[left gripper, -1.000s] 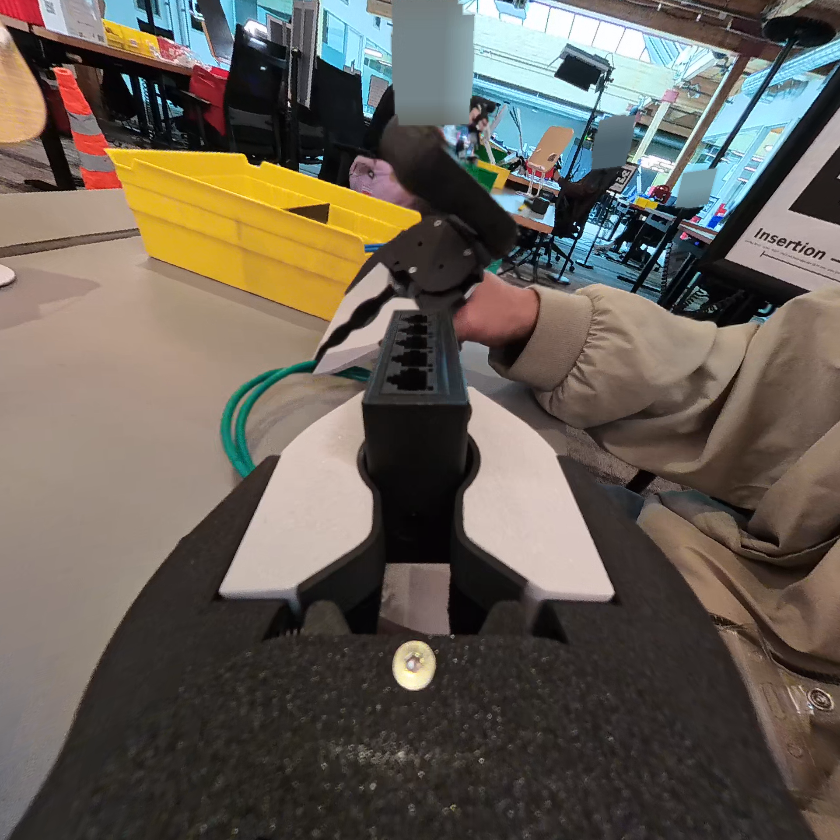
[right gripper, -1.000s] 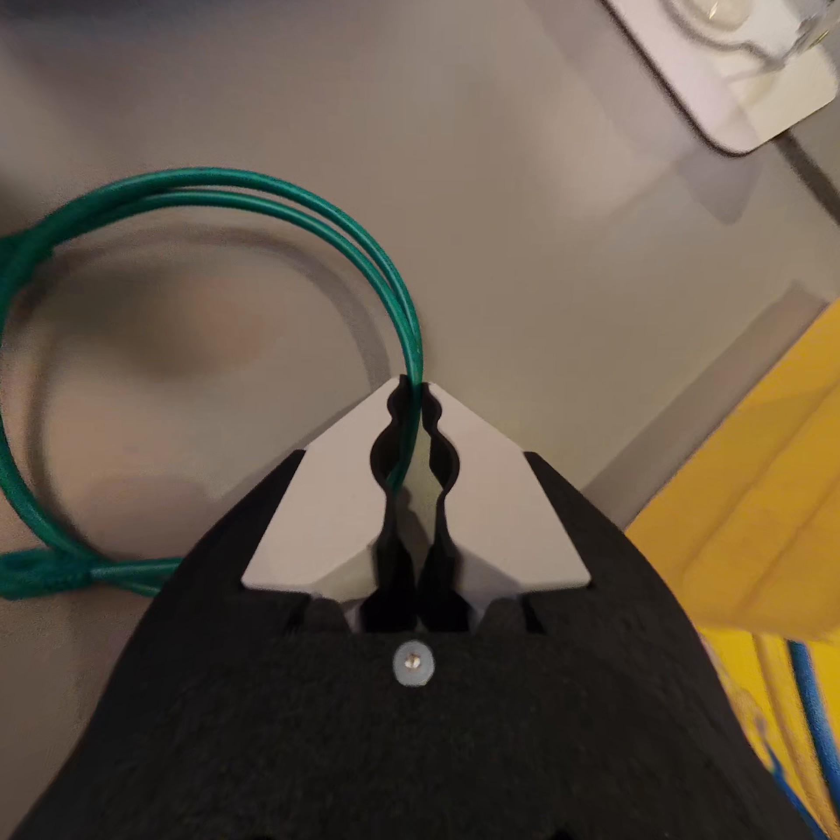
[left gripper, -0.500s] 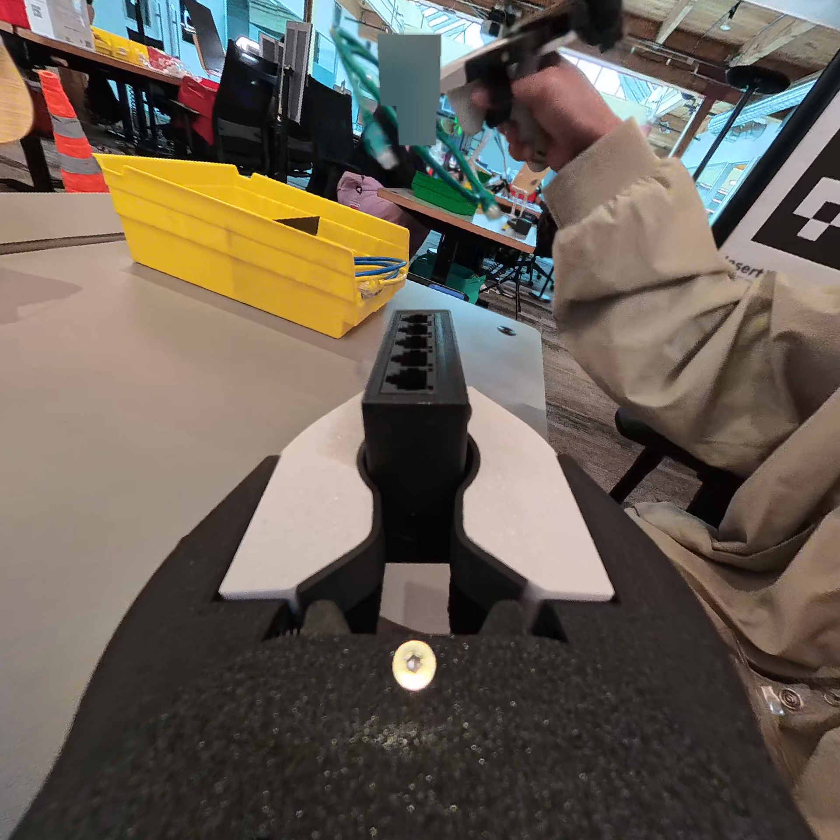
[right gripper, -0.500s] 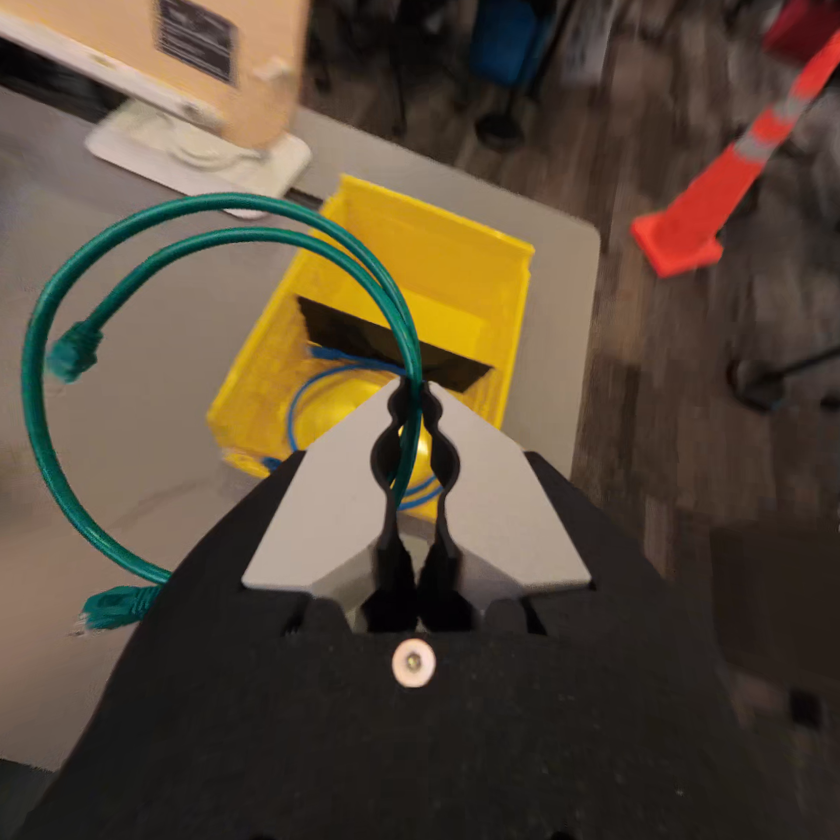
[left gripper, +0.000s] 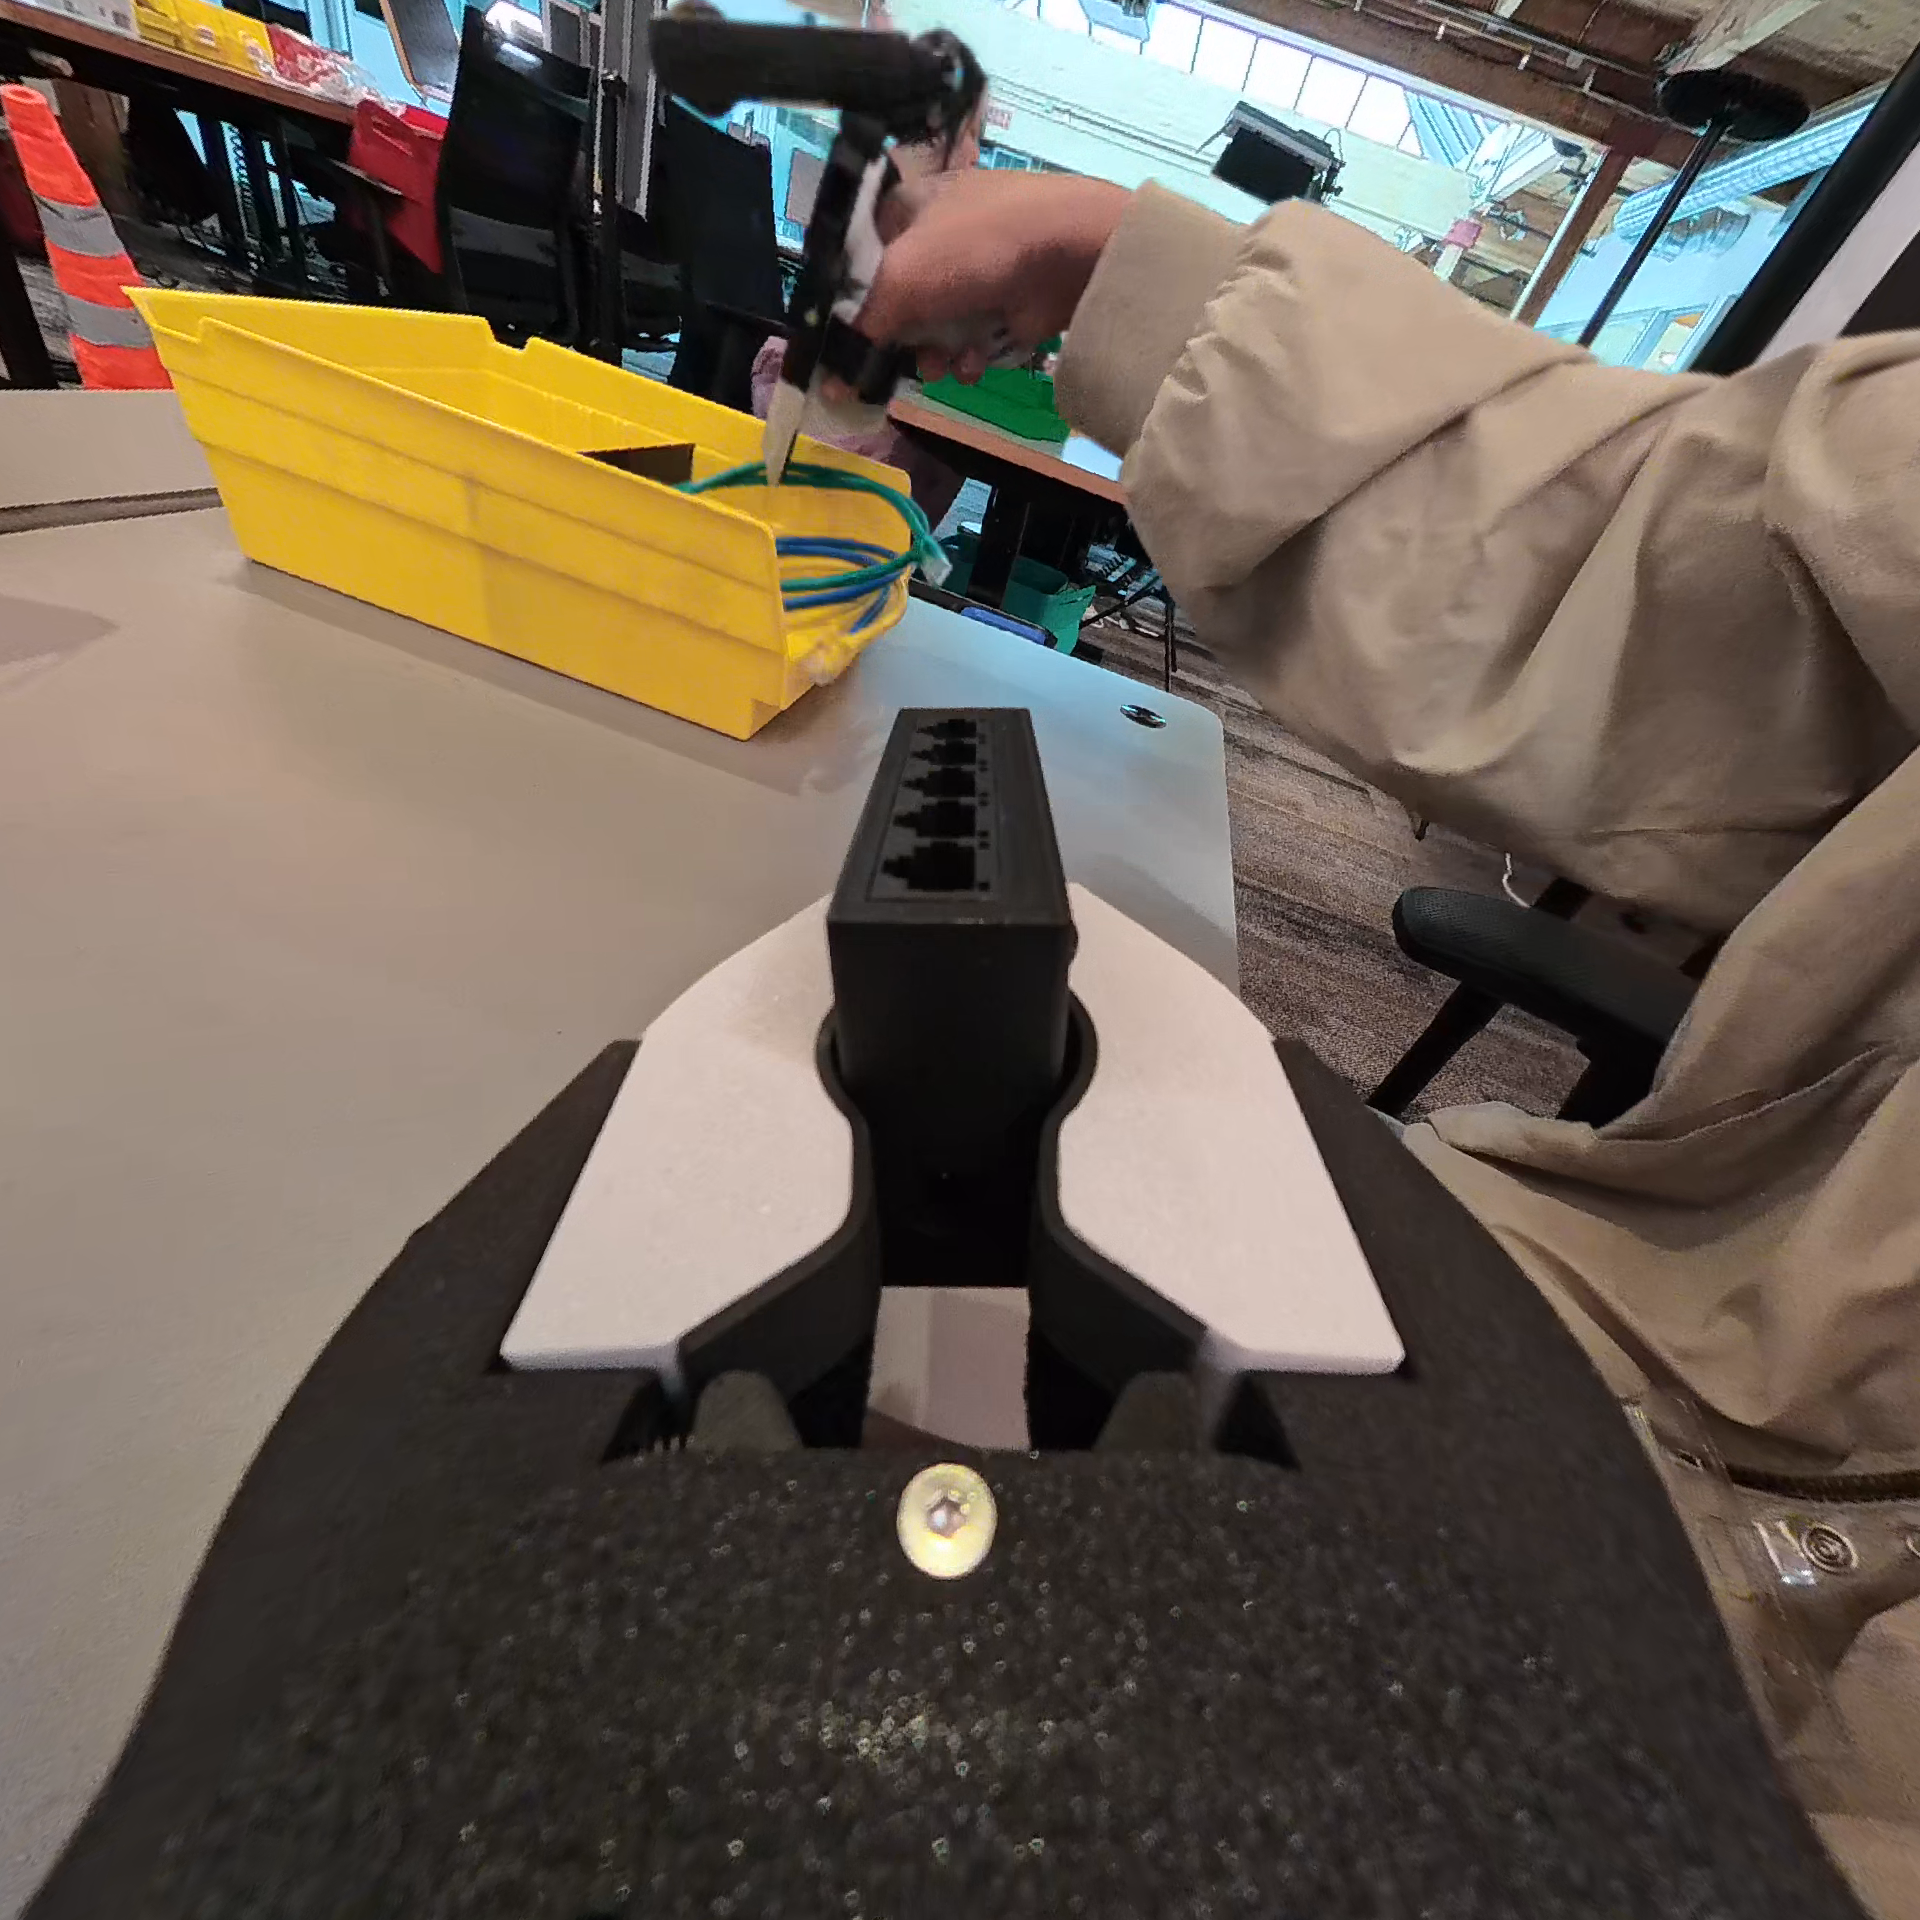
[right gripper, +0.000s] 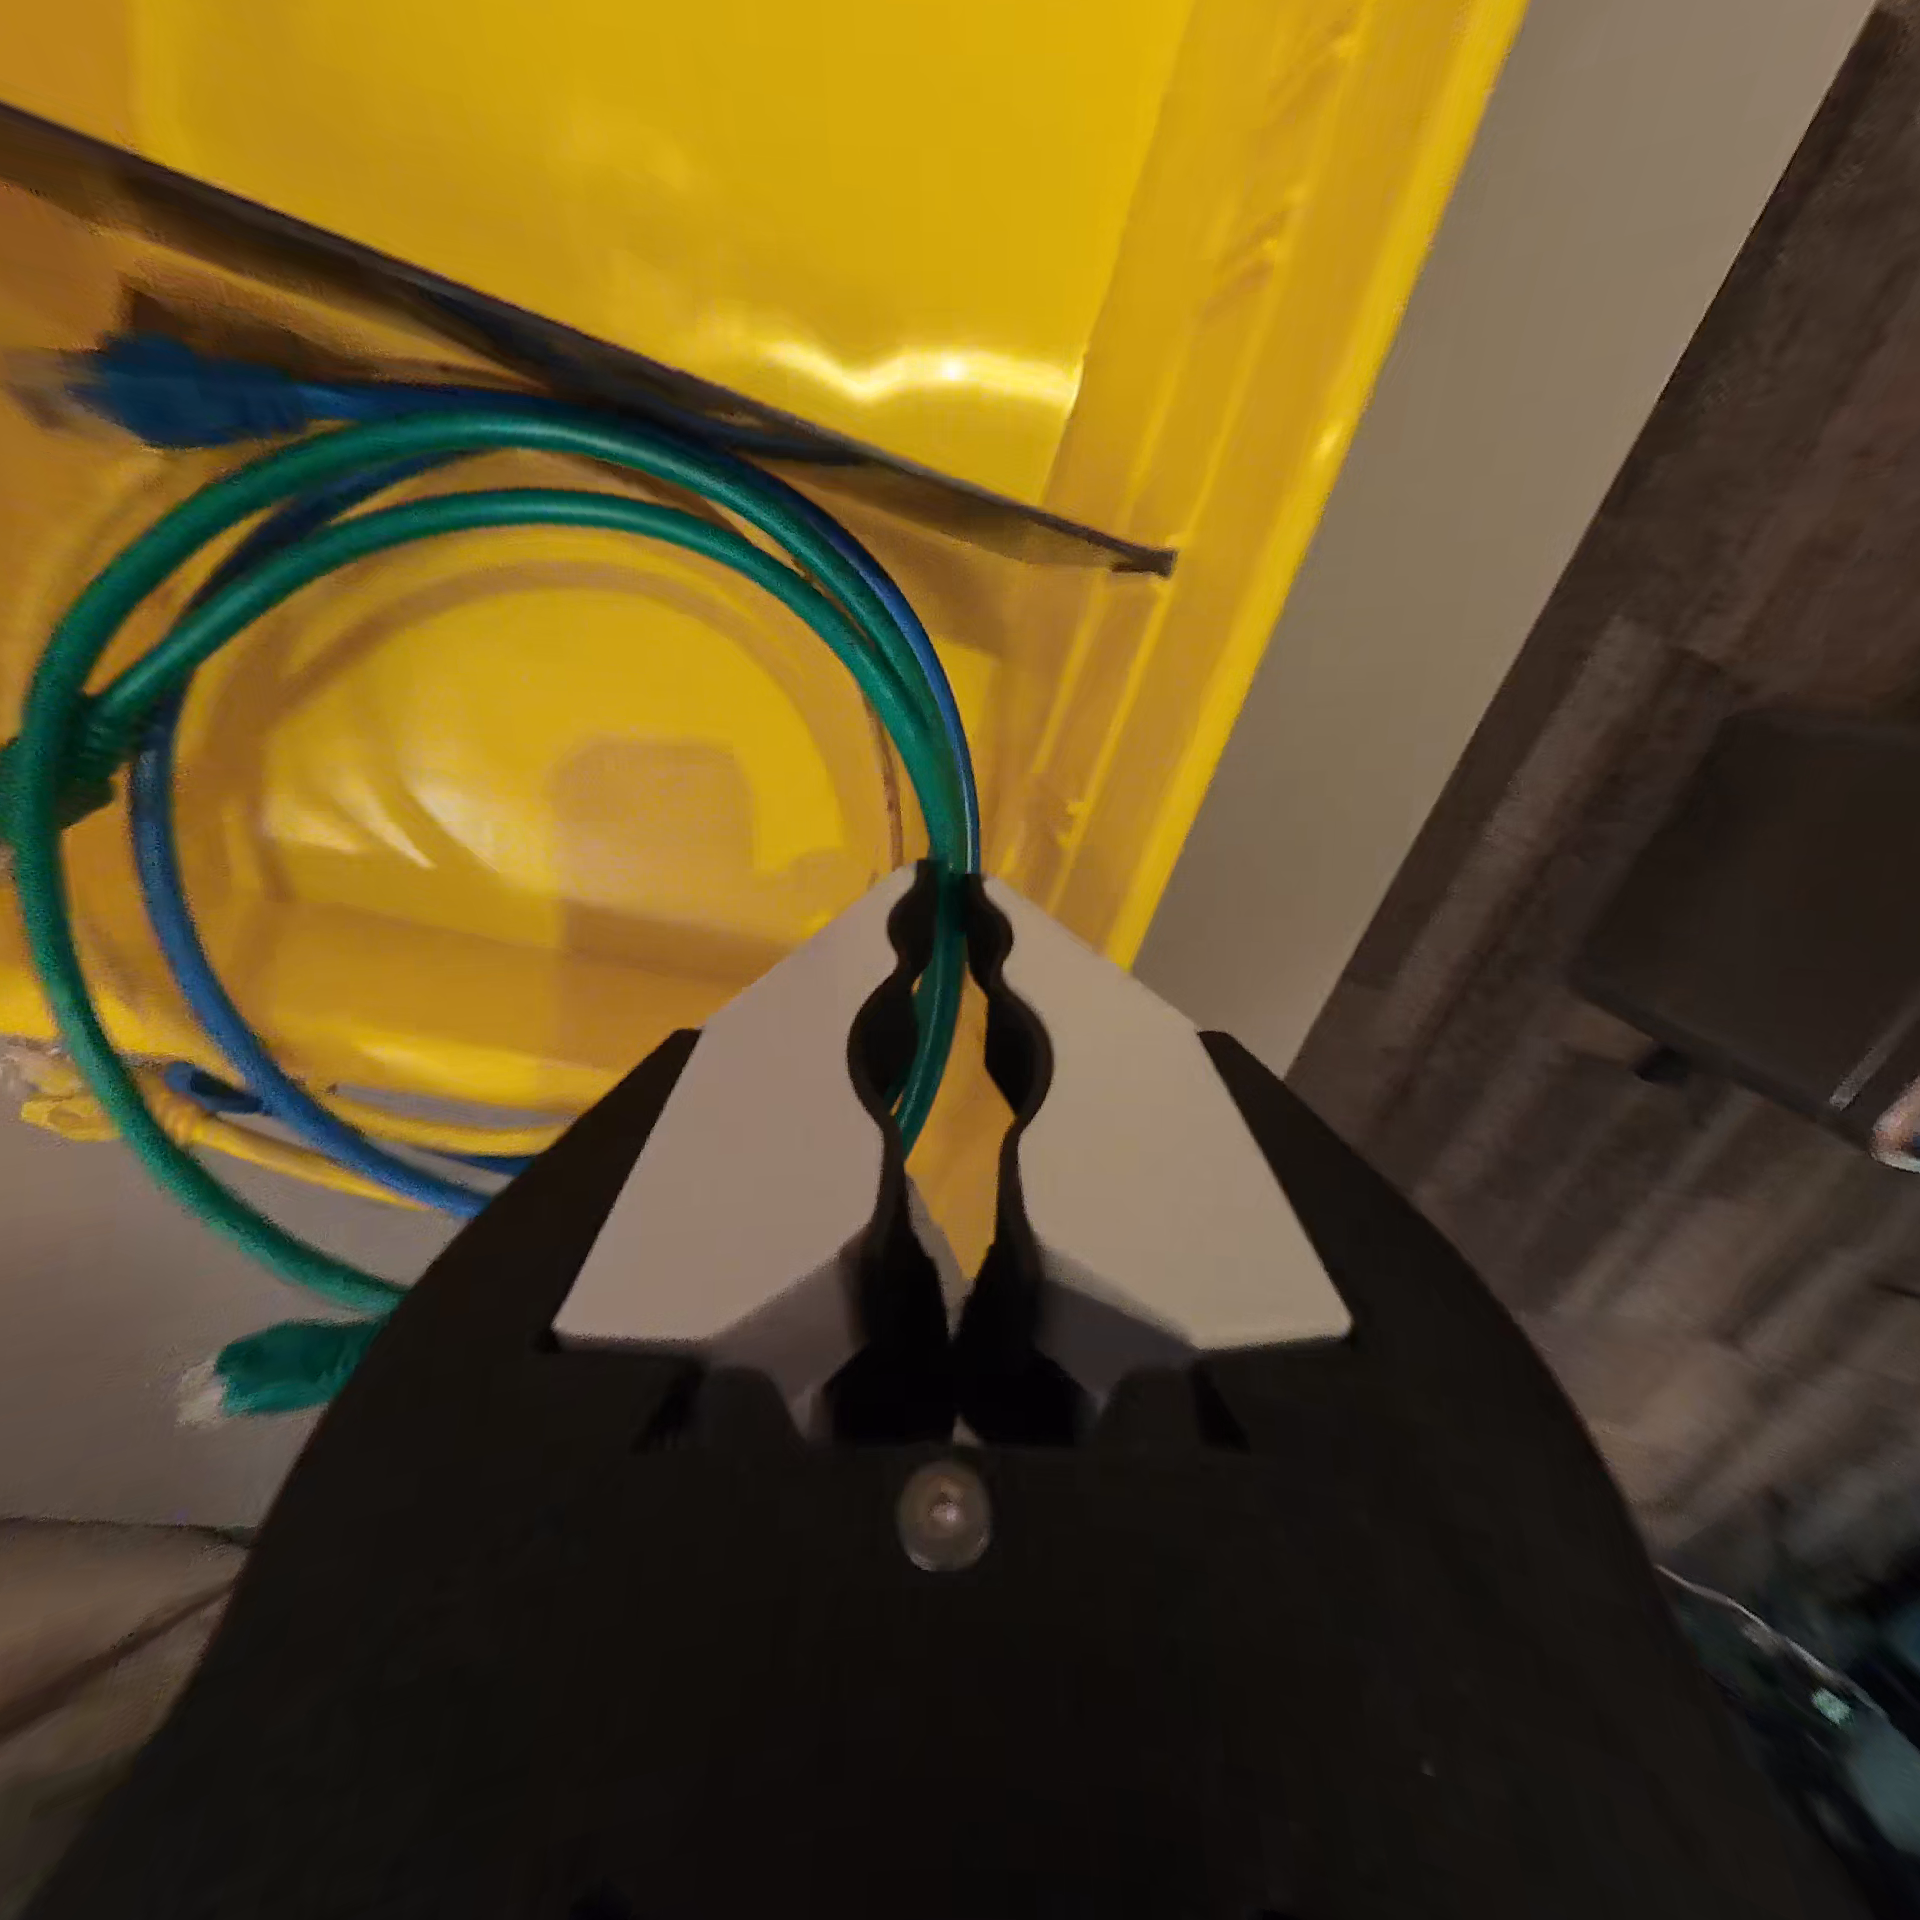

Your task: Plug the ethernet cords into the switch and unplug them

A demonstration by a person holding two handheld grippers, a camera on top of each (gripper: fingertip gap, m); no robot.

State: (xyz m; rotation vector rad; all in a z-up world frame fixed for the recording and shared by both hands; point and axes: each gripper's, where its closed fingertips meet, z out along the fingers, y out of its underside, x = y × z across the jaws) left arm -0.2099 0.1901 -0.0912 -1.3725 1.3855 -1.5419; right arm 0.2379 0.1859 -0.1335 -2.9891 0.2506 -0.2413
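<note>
Right gripper pinching coiled green ethernet cord, hanging over yellow plastic bin at tabletop's far edge; should be opening low. Left gripper clamping black switch.

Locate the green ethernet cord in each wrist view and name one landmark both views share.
Left wrist view: green ethernet cord upper centre, hanging from the right gripper over the bin's near end.
Right wrist view: it loops across the left half, pinched in the closed jaws at centre.
Shared landmark: yellow bin.
</note>
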